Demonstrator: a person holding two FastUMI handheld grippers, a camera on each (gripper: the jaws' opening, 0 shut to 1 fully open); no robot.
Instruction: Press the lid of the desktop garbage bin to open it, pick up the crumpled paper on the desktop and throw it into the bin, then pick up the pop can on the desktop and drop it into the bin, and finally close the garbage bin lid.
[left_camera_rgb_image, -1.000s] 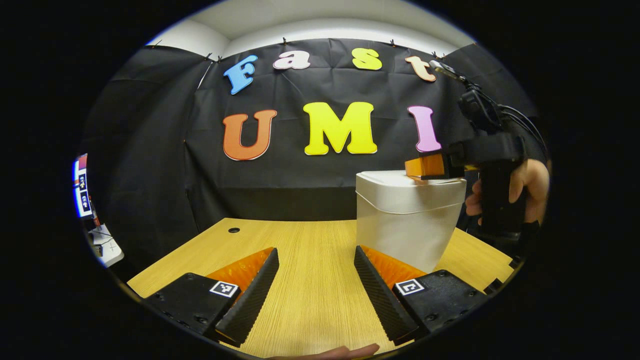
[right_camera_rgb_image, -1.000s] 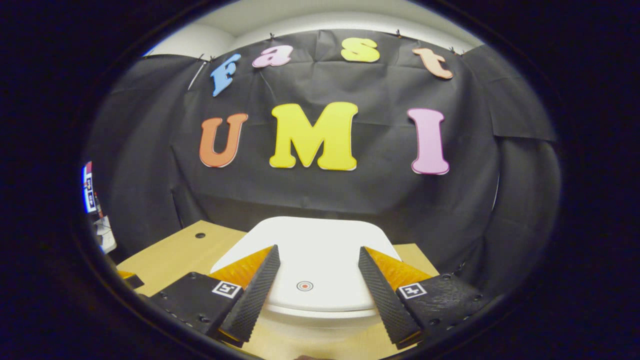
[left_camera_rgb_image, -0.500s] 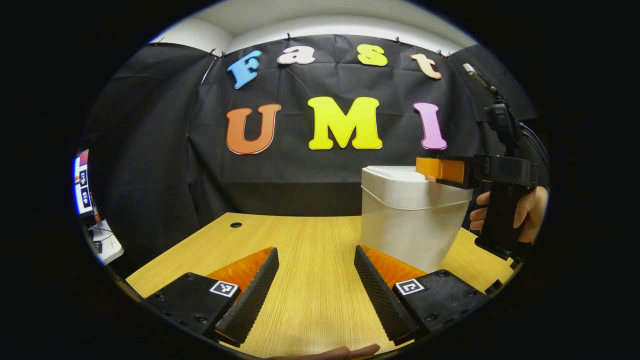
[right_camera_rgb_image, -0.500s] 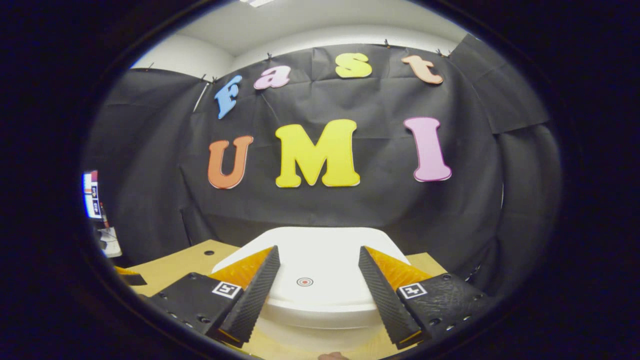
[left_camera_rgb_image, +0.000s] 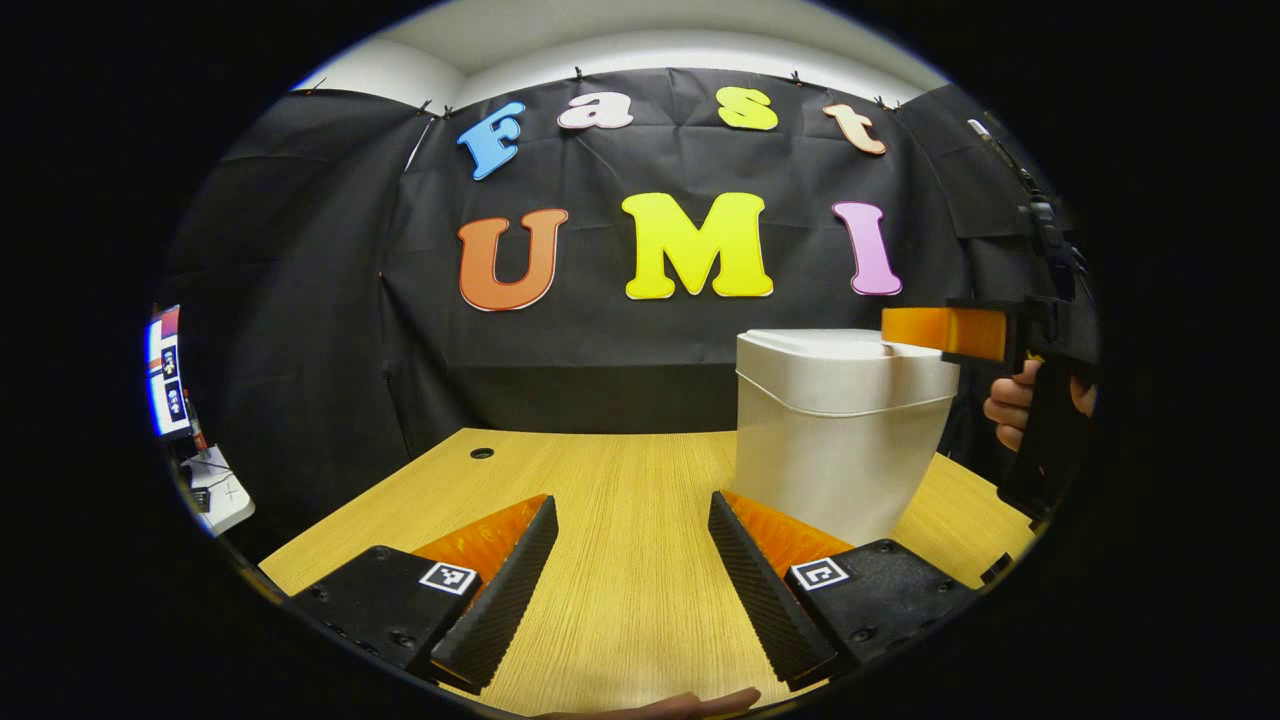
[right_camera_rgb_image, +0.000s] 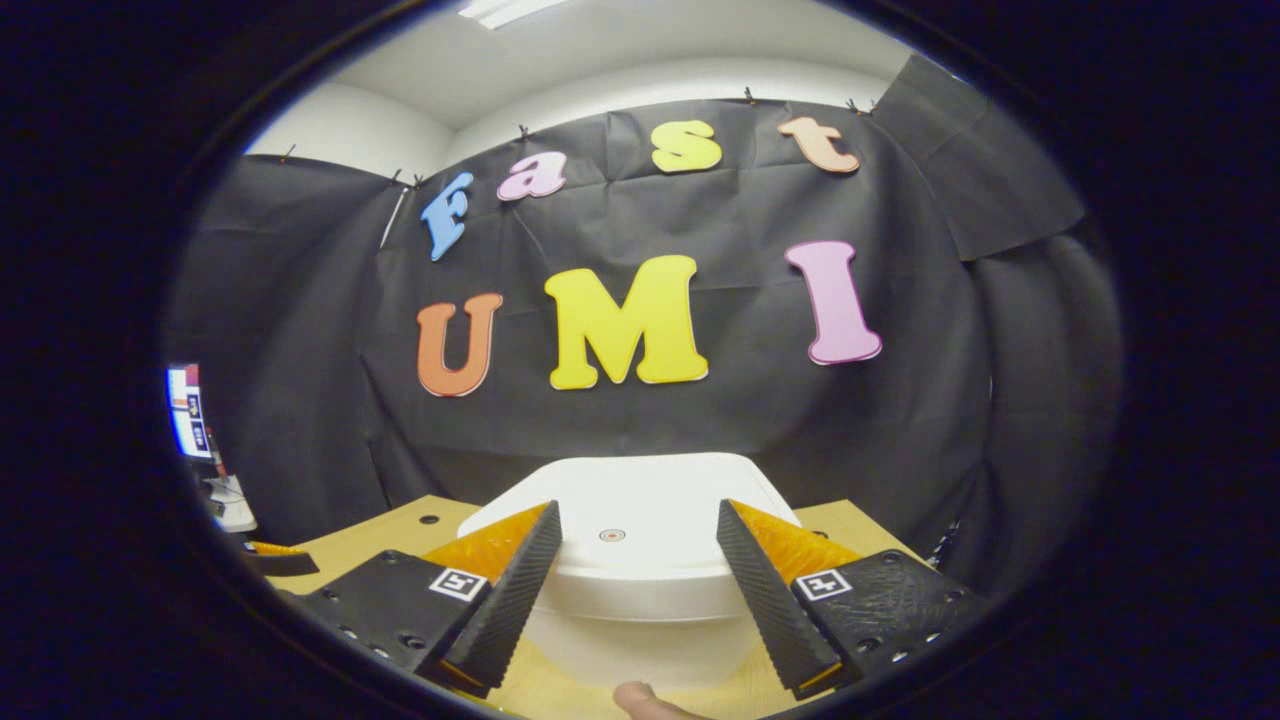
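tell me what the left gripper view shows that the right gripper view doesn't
Left gripper view: the bin's side wall from the side, the right gripper level with the lid, off its right edge, and the hand holding it.

Right gripper view: the lid top seen from above, with a small round mark between that gripper's open fingers.

Both: the white bin with its lid closed, the wooden desktop with a small hole, and open fingers holding nothing.
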